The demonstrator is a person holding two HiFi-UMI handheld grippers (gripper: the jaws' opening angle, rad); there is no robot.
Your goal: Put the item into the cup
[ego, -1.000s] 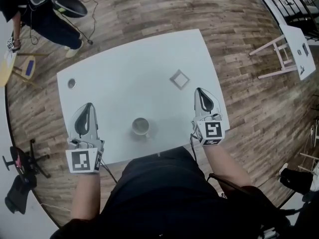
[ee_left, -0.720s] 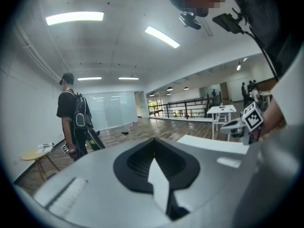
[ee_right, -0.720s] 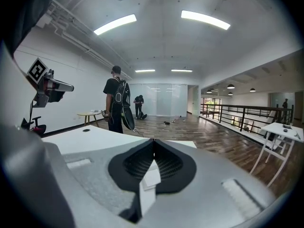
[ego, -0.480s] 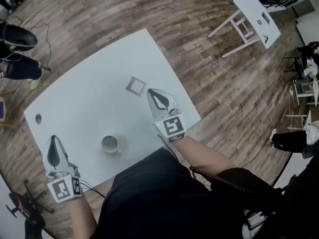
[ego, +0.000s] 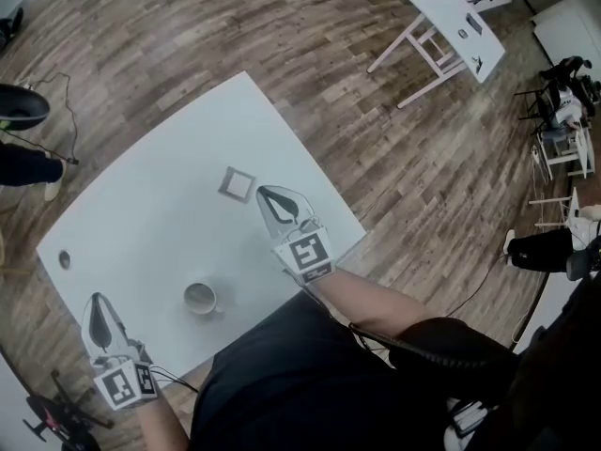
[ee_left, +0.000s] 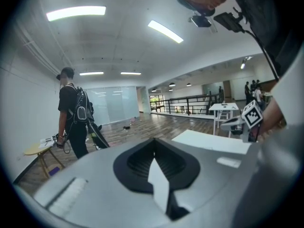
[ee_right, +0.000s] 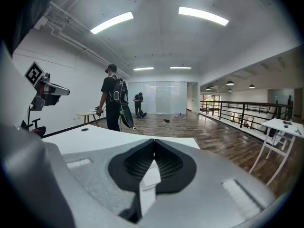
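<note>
Nothing is grabbed yet: the left gripper (ego: 95, 302) and right gripper (ego: 263, 192) are clenched empty, so the right one likely must open for the square item (ego: 237, 184) beyond the cup (ego: 199, 298).

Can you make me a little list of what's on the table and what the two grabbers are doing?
table: white, on a wooden floor
cup: upright, near the person's edge of the table
square item: flat on the table, apart from the cup, not yet in it
small dark round thing: by the table's far left corner
right gripper: jaws together, holding nothing, tip close beside the square item
left gripper: jaws together, holding nothing, at the table's near left corner, away from the cup
</note>
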